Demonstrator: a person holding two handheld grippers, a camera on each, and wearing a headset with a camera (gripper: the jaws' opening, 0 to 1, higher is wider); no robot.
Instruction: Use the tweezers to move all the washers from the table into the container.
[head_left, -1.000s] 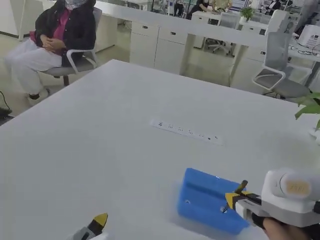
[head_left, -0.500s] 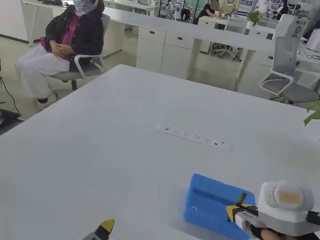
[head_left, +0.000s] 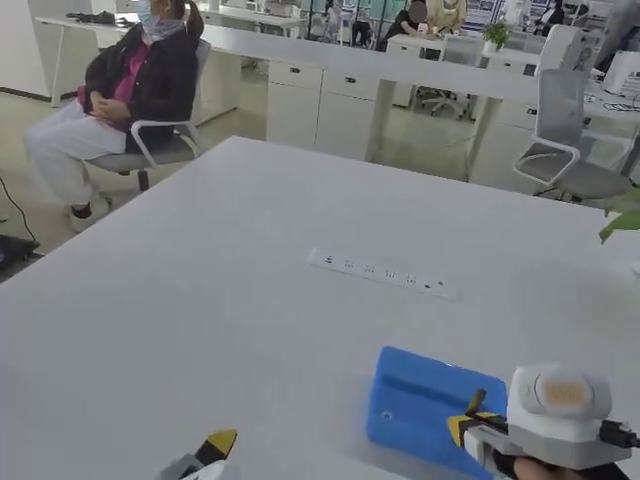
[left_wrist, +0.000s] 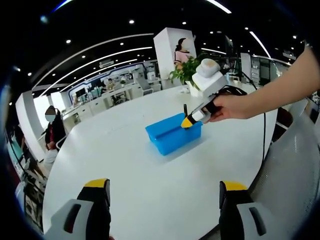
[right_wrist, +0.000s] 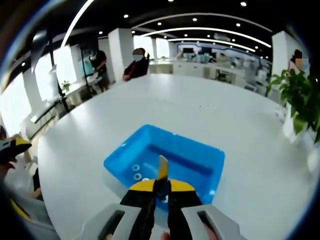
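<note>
Tweezers are clamped between the jaws of our right gripper. In the right gripper view they stick out forward as one thin blade, so the tips look pressed together. We can't tell whether anything is pinched at the very end, it's just too small. Right under the tweezers' tip sits the blue container, so the tool hangs over its open top, roughly at the middle of its near edge. A few washers lie on the container floor, just left of the tip and a bit below it, close together. From the left gripper view, the right gripper is held by our hand and the tweezers poke up at the near right corner of the container. A potted plant stands beyond it. Our left gripper is well off to the left of the tool, jaws spread wide over the white table. In the head view the right gripper sits at the container's right end. A white power strip lies farther out past the tool, and a person sits on a chair well beyond the table's far left side.
</note>
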